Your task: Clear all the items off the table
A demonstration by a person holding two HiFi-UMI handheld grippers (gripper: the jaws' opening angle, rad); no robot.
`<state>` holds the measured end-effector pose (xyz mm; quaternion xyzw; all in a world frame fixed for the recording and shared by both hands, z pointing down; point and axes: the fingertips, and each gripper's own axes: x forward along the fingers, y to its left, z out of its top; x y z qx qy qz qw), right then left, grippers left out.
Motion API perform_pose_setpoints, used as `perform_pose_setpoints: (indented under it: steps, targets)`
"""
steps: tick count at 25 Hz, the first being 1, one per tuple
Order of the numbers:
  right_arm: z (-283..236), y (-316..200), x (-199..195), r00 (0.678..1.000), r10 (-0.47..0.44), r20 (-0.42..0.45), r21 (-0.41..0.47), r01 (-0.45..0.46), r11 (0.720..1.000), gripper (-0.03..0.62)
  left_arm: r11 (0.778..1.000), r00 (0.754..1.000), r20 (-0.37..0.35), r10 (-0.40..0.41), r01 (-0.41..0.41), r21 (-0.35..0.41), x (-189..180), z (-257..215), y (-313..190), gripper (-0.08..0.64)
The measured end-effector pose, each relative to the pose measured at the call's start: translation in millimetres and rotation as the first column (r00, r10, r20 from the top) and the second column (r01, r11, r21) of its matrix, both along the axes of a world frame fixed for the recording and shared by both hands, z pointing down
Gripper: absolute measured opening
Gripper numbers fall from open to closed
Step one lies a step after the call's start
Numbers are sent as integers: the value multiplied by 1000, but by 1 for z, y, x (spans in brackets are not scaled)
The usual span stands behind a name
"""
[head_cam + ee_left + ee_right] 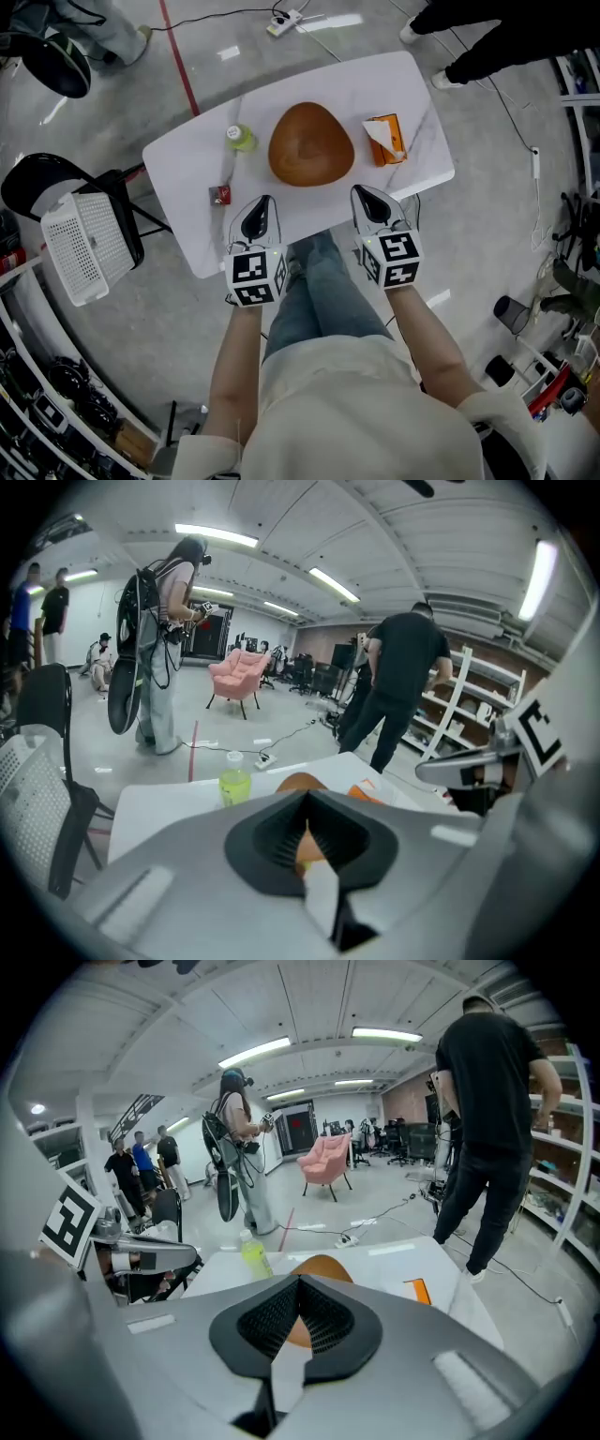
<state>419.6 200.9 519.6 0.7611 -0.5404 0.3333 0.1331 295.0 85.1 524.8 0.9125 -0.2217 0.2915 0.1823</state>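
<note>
At centre frame, bowl (pixel 310 143), bottle (pixel 240 138), carton (pixel 386 139) and red packet (pixel 220 195) sit uncleared on the surface (pixel 187 159), left gripper (pixel 263 204) and right gripper (pixel 362 194) jaws closed, empty.

Near table (pixel 309 212) edge lies free (wooden bowl (pixel 310 143) blocks centre).

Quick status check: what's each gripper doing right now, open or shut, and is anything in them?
The left gripper: jaws closed, holding nothing.
The right gripper: jaws closed, holding nothing.
</note>
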Motion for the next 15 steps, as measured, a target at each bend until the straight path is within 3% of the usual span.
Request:
perform_pose_setpoints:
  steps: [3, 6, 11, 15]
  targets:
    - [24, -2, 8, 1000, 5, 25, -26, -4, 1000, -2, 999, 999, 50, -11, 13, -31, 8, 31, -3, 26]
    - [50, -4, 15, 998, 15, 58, -52, -12, 999, 66, 998, 996, 92, -9, 15, -65, 15, 61, -4, 97]
    - [89, -3, 28, 995, 52, 83, -101, -43, 994, 117, 987, 989, 149, 15, 9, -158, 23, 106, 0, 222]
    - [114, -3, 39, 992, 81, 92, -131, -69, 989, 132, 982, 986, 164, 9, 22, -187, 30, 131, -1, 296]
